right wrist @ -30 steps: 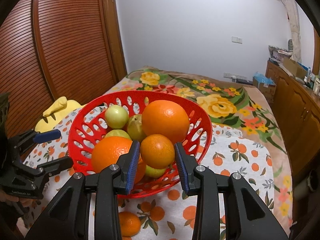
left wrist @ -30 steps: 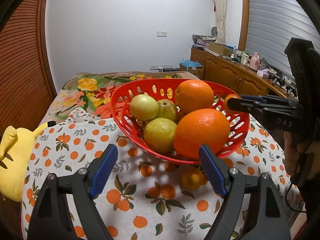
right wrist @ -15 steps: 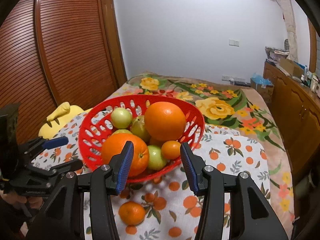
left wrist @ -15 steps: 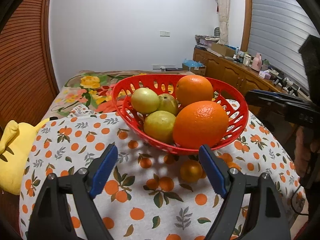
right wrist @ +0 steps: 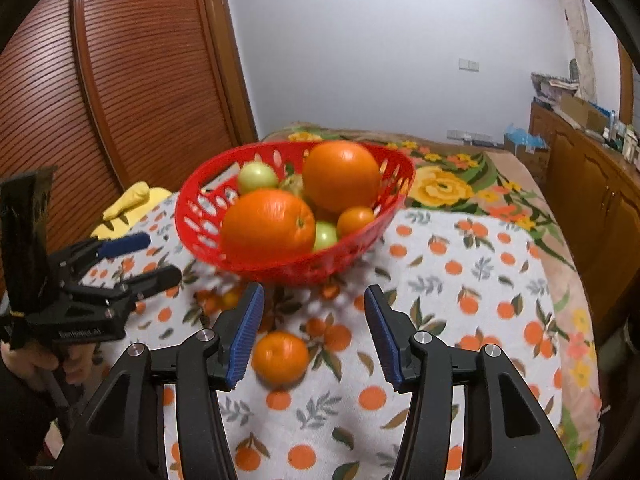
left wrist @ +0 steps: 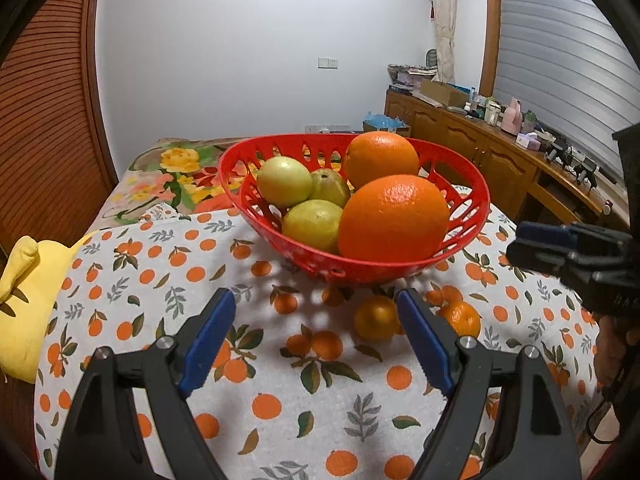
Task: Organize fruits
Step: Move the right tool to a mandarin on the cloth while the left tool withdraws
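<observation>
Your right gripper [right wrist: 314,330] hung with fingers spread, empty, over loose tangerine [right wrist: 280,357] on tablecloth [right wrist: 460,304]. Your left gripper [left wrist: 316,336] likewise released, before red basket [left wrist: 460,168].

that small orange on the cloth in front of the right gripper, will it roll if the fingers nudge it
Probably: the small orange is round and lies loose on the flat tablecloth. Its rind looks firm, so the open right gripper should hold it without crushing it.
</observation>
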Available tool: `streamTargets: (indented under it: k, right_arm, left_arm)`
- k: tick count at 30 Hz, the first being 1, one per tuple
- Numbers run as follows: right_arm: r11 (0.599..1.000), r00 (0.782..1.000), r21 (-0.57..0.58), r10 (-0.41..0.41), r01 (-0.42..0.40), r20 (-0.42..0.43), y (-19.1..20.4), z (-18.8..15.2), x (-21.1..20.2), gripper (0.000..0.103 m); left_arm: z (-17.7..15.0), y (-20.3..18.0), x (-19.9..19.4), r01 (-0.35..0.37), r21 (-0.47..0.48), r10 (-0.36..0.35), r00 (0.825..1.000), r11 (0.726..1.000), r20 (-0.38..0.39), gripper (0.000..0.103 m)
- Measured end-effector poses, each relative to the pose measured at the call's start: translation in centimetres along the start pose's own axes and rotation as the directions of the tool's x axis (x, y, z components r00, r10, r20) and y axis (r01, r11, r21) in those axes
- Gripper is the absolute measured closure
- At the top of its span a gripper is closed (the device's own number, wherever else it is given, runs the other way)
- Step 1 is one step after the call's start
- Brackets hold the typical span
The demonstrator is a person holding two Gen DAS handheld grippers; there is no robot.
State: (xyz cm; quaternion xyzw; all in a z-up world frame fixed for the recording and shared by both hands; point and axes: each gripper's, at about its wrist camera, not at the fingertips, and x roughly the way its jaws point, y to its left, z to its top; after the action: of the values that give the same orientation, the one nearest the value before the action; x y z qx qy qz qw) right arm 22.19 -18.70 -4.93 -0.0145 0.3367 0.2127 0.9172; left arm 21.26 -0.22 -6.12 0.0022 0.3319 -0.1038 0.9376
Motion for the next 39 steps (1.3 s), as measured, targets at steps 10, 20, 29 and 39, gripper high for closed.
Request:
streamTargets:
  k: [10, 20, 29, 39]
  right_arm:
    - [0.999, 0.995, 0.006, 0.042, -0.042, -0.086, 0.8, -1.8, 3.1, 0.05]
    - [0.998, 0.987, -0.006, 0.063, -0.064, -0.151, 1.7, -2.7, 5.1, 0.05]
    - [0.997, 0.977, -0.024, 0.062, -0.068, -0.203, 2.1, -3.5, 6.5, 0.05]
    - [0.999, 0.986, -0.012, 0.05, -0.052, -0.161, 1.1, -3.3, 5.0, 0.06]
  left_arm:
    - [-1.1, 0.5, 0.3, 0.013, -0.016, -0.013, 1.0, 1.0, -0.028, 0.02]
    - [-1.8, 1.3, 0.6, 0.024, -0.032, -0.025, 0.999, 0.999, -0.048, 0.02]
    - [-2.0, 1.7, 1.1, 0.017, -0.047, -0.02, 0.997, 0.999, -0.073, 0.02]
    - [-1.8, 1.0, 2.1, 0.042, -0.038, -0.046, 0.994, 0.998, -0.104, 0.02]
